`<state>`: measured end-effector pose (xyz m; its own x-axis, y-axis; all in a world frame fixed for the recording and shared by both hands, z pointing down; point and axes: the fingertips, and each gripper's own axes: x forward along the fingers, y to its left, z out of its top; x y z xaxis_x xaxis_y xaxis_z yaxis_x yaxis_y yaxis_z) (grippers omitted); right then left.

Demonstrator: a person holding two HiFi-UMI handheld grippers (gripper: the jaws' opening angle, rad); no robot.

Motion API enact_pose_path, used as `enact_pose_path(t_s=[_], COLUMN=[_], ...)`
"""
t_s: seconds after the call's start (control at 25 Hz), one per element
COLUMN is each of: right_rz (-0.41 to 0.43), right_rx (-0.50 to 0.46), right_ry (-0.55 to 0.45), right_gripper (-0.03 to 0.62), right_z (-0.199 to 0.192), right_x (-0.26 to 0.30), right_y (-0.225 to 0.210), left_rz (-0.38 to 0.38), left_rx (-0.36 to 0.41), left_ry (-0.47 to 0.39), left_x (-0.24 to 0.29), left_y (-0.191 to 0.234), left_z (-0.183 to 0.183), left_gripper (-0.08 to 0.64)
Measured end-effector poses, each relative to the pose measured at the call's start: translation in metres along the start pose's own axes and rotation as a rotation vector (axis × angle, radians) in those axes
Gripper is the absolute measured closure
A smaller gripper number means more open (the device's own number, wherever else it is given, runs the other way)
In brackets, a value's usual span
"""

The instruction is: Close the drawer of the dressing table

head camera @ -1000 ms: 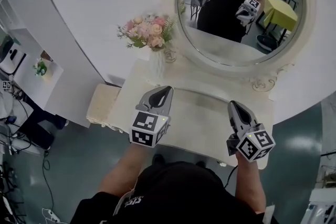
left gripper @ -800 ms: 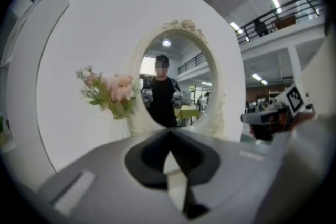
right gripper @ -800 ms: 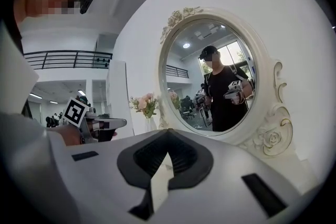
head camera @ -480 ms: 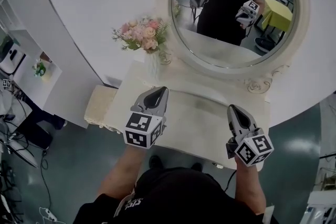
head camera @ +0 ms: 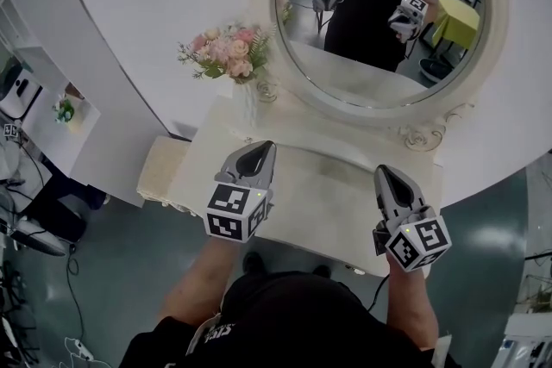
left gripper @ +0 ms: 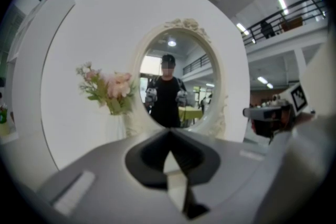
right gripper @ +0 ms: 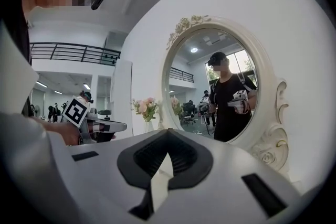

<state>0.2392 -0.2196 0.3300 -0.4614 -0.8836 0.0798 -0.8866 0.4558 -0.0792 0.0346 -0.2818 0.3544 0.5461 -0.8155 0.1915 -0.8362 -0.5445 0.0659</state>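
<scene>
Head view: white dressing table [head camera: 328, 194] sits right in front of the person, backed up to the white wall, w/ a big oval mirror [head camera: 345, 82] on the far side of the counter. Pink flowers [head camera: 226, 52] in a pale vase [head camera: 250, 103] at the far left corner, just beside the mirror frame. The drawer itself I can't make out tbh, since the table's front face is tucked under the near edge of the counter, so no idea if it's in or out. Left gripper [head camera: 261, 146] hovers over the left part of the counter, jaws closed tip to tip, nothing between them. Right gripper [head camera: 384, 171] is over the right part near the front edge, jaws also together and empty. Both point toward the mirror and are well apart from each other. Mirror shows the person in a black top holding both grippers. Beige padded thing [head camera: 159, 172] sits just left of the table.
</scene>
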Motion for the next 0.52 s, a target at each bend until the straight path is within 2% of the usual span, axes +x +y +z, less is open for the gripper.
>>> enact_pose_path(t_s=[0.12, 0.28, 0.52], right_rz=[-0.024, -0.011, -0.003], right_rx=[-0.004, -0.031, -0.056], right_ry=[-0.009, -0.009, -0.041], right_gripper=[0.6, 0.6, 0.6], right_z=[0.0, 0.004, 0.028], right_x=[-0.001, 0.004, 0.008], right_y=[-0.007, -0.005, -0.007], left_rz=[-0.006, -0.031, -0.006], left_rx=[-0.004, 0.04, 0.044], left_ry=[0.0, 0.002, -0.013], left_x=[0.004, 0.015, 0.018], left_y=[-0.002, -0.002, 0.009], left_z=[-0.002, 0.004, 0.016], left_gripper=[0.551, 0.551, 0.551])
